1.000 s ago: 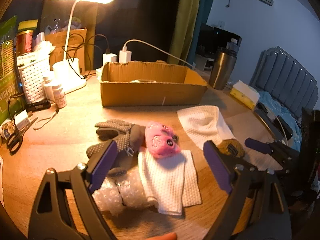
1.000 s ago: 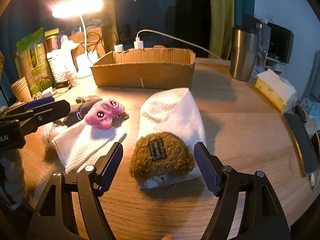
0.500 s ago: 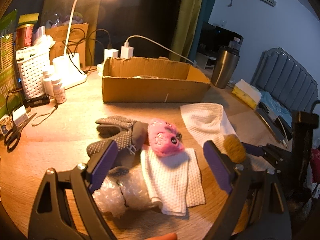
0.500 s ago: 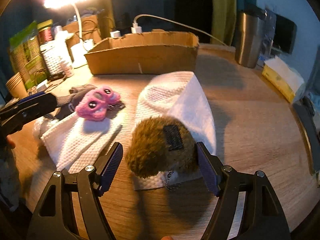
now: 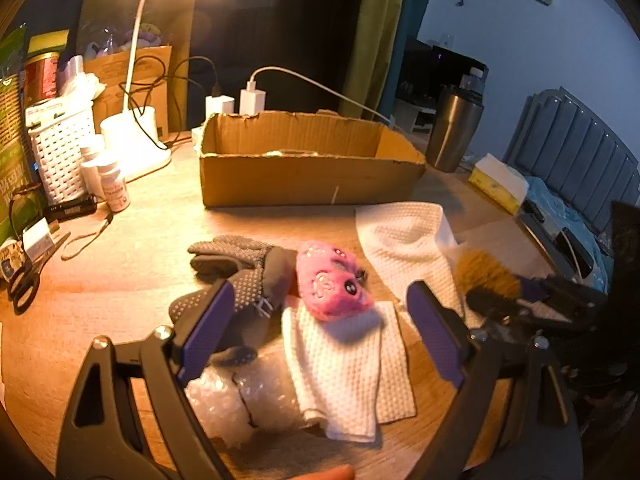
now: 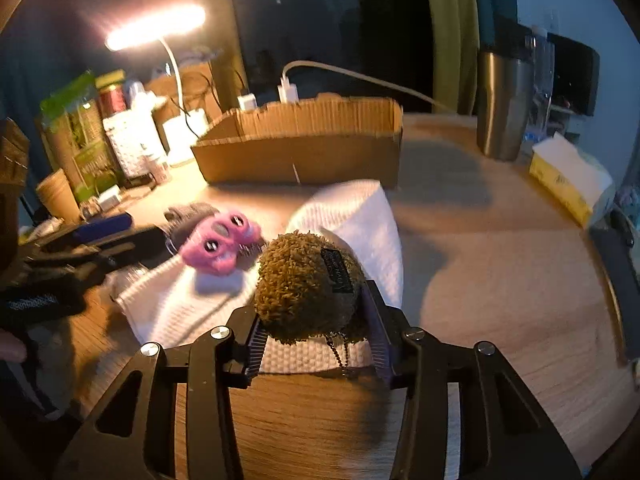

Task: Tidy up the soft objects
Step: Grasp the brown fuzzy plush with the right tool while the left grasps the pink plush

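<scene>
we close the right gripper (image 6: 316, 336) on the brown fuzzy plush (image 6: 308, 288), both pads pressed into its lower sides so the pile compresses and cannot slip; its ball chain (image 6: 340, 354) hangs free beneath. the plush sits just above the white waffle cloth (image 6: 360, 220), apparently lifted off it, and we judge the cardboard box (image 6: 304, 152) beyond, open at the top, to be its destination. we hold the left gripper (image 5: 320, 332) wide open and empty over the remaining items, framing the pink plush (image 5: 332, 280) that rests on a folded white cloth (image 5: 352, 368), with the grey dotted gloves (image 5: 240, 264) touching its left side and bubble wrap (image 5: 244, 396) nearest us, so the next pickup is already staged.
</scene>
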The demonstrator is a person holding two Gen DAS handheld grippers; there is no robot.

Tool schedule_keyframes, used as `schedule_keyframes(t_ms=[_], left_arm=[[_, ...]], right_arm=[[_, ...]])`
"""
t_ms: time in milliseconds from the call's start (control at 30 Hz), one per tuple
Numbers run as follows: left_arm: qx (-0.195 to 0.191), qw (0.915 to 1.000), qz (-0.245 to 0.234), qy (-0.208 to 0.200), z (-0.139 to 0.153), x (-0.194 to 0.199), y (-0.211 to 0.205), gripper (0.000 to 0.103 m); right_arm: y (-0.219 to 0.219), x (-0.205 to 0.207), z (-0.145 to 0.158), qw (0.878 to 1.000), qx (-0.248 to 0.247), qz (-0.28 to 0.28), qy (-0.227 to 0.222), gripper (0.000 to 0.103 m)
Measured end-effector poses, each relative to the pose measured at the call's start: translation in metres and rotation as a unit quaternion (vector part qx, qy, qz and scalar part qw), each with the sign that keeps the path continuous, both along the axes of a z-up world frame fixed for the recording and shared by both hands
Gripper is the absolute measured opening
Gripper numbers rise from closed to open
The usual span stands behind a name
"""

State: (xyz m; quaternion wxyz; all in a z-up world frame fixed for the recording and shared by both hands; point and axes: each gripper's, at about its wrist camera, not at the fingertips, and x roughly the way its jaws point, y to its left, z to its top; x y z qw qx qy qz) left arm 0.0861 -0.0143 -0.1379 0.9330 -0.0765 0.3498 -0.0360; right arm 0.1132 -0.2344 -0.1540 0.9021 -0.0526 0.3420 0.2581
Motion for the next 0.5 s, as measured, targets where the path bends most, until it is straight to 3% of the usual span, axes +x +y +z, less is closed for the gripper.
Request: schedule_keyframes(t_ms=[500], left_arm=[[0.043, 0.9980, -0.026, 0.037, -0.017, 0.037, -0.027, 0.088]], right_arm=[[-0.031, 0.018, 0.033, 0.997, 0.073, 0.009, -0.033, 0.046]])
